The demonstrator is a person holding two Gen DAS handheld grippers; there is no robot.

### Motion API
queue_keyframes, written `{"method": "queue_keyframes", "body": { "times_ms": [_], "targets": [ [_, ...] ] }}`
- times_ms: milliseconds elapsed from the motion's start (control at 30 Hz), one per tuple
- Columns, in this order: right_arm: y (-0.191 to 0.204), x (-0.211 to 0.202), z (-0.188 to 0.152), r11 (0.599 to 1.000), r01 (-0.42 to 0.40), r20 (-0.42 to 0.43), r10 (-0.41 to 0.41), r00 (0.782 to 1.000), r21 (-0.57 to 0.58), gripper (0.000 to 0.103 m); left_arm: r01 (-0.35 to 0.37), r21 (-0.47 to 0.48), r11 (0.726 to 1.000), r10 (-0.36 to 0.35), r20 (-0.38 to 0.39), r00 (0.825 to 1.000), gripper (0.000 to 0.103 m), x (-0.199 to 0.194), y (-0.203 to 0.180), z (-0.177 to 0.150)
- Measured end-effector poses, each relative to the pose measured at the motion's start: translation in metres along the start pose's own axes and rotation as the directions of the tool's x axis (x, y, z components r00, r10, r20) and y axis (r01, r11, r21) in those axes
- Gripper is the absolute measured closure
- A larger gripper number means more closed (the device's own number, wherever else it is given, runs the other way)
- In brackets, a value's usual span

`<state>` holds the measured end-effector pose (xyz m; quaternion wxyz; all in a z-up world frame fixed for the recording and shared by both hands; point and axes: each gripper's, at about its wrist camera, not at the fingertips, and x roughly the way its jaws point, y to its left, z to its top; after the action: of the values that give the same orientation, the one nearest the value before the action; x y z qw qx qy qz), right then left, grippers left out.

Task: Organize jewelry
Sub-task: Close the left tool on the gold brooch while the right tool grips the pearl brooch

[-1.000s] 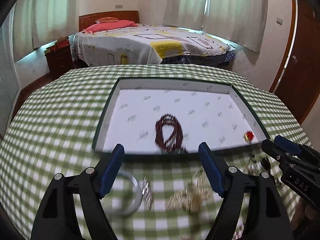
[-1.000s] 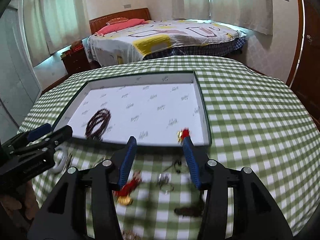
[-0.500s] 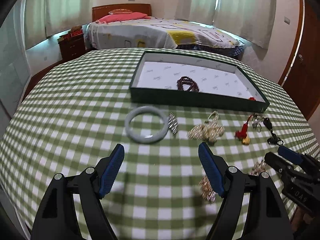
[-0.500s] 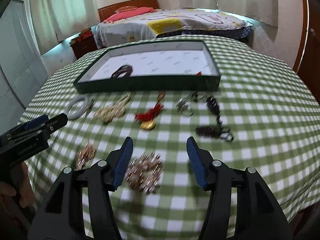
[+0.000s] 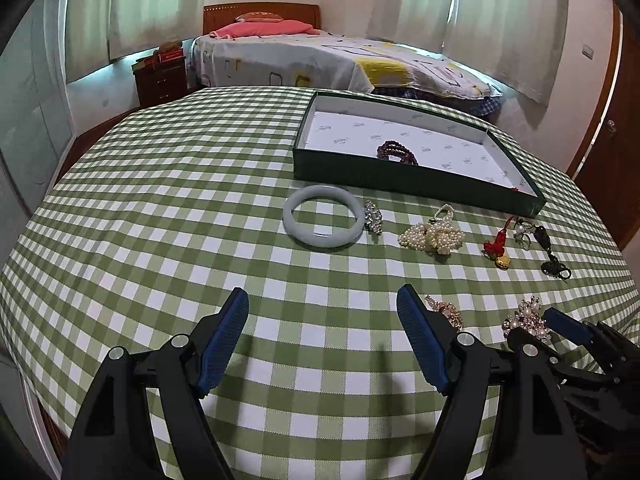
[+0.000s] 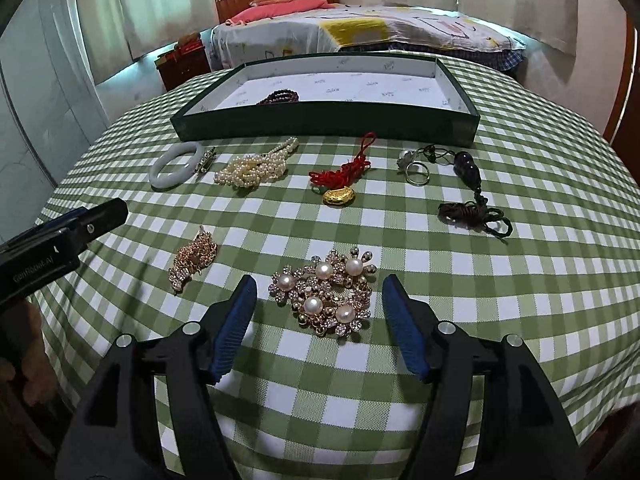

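A dark green tray [image 5: 412,179] [image 6: 320,130] with white lining holds a dark red bead bracelet [image 5: 396,152] [image 6: 279,97]. On the checked cloth in front lie a jade bangle [image 5: 323,221] [image 6: 175,164], a pearl strand [image 5: 434,235] [image 6: 256,168], a red-cord gold charm [image 6: 340,184], a ring and dark cord pendant [image 6: 468,188], a gold crystal piece [image 6: 194,258] and a pearl brooch [image 6: 326,292]. My left gripper [image 5: 322,320] is open and empty over bare cloth. My right gripper [image 6: 318,304] is open, its blue fingers either side of the pearl brooch.
The round table's near edge [image 6: 320,420] drops away just below both grippers. A small crystal clip [image 5: 373,216] lies next to the bangle. A bed [image 5: 320,60], a nightstand [image 5: 160,76] and a wooden door [image 5: 616,128] stand behind the table.
Both grippers have pulled back from the tray's front wall toward the table's near edge. The right gripper has come down over the pearl brooch. Both stayed open.
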<state>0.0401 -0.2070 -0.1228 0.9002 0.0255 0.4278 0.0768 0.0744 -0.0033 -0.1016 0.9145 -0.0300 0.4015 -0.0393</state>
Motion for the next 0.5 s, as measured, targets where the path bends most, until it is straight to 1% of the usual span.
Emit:
{"method": "queue_keyframes", "body": {
  "times_ms": [233,267,433,500],
  "targets": [
    [0.003,0.001,-0.002,0.999,0.022,0.005,-0.022,1.000,-0.029,0.040,0.003,0.006,1.000,-0.003,-0.002,1.000,0.029,0.000,-0.002,-0.001],
    [0.002,0.001,-0.002,0.999,0.025,0.006,-0.025,1.000,-0.029,0.042,0.004,0.006,1.000,-0.004,-0.004,1.000,0.029,0.001,-0.002,-0.002],
    [-0.006,-0.001,-0.001,1.000,0.023,0.014,-0.023,1.000,0.002,0.063,0.005,0.001,1.000,-0.005,-0.015,1.000,0.029,0.003,-0.003,-0.003],
    [-0.008,-0.002,-0.001,1.000,0.014,0.014,-0.014,1.000,0.006,0.065,0.005,0.003,1.000,-0.005,-0.016,1.000,0.029,0.003,-0.004,-0.003]
  ]
}}
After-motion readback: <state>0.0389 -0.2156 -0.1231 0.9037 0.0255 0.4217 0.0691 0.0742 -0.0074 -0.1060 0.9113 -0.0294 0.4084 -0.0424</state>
